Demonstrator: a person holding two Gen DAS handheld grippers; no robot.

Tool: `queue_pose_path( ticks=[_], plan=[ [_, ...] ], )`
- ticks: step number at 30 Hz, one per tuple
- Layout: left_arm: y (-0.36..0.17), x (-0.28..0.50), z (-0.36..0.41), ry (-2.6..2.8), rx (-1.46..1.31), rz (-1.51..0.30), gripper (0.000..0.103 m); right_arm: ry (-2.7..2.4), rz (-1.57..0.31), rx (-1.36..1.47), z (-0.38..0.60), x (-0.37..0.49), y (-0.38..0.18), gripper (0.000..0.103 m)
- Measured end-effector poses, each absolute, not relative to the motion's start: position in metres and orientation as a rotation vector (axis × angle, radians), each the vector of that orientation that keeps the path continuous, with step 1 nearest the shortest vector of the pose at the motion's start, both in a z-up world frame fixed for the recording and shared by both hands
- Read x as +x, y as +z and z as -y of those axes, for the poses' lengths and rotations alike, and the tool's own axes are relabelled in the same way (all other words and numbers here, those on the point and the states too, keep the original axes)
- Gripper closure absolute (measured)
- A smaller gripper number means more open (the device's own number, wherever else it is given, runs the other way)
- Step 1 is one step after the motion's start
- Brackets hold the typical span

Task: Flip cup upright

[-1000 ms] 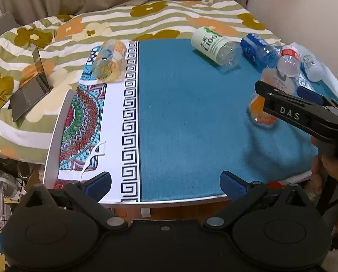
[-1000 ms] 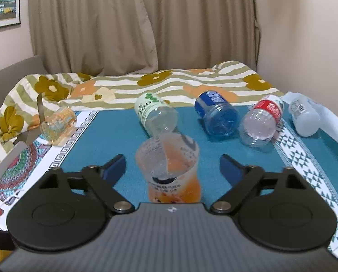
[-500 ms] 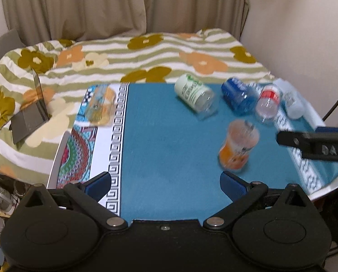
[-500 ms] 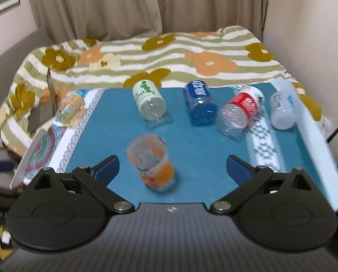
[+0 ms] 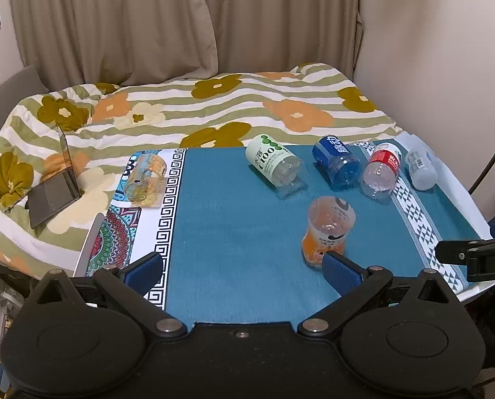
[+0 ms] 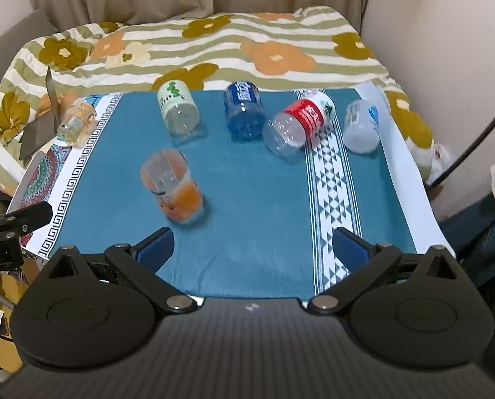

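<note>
A clear cup with an orange label [image 5: 327, 231] stands upright on the blue mat [image 5: 241, 226]; it also shows in the right wrist view [image 6: 172, 186]. Several other cut bottle cups lie on their sides: green-label [image 5: 274, 164], blue [image 5: 335, 163], red-label [image 5: 382, 169], white [image 5: 420, 166] and yellow-orange [image 5: 146, 179]. My left gripper [image 5: 241, 272] is open and empty, pulled back at the table's near edge. My right gripper [image 6: 252, 247] is open and empty, above the near edge, clear of the orange cup.
A flowered, striped quilt [image 5: 214, 106] lies behind the table. A laptop [image 5: 53, 186] rests on it at the left. A white board [image 5: 88, 249] leans at the table's left edge. A wall [image 5: 446, 66] is on the right.
Both grippers have drawn back and up from the table. The right gripper has let go of the orange cup, which now stands free on the mat.
</note>
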State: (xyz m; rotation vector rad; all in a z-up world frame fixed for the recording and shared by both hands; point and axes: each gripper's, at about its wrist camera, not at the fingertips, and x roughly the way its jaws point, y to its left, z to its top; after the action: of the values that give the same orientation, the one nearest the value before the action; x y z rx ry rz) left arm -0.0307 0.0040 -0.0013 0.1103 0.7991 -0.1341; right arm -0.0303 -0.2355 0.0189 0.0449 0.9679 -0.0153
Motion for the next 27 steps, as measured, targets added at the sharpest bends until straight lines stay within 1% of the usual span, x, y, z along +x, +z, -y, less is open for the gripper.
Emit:
queue_pose_path(
  ticks=[27],
  plan=[
    [0.002, -0.036, 0.008, -0.124, 0.138, -0.764, 0.0, -0.029, -0.961, 0.063, 0.248, -0.034, 0.018, 0.0]
  ],
)
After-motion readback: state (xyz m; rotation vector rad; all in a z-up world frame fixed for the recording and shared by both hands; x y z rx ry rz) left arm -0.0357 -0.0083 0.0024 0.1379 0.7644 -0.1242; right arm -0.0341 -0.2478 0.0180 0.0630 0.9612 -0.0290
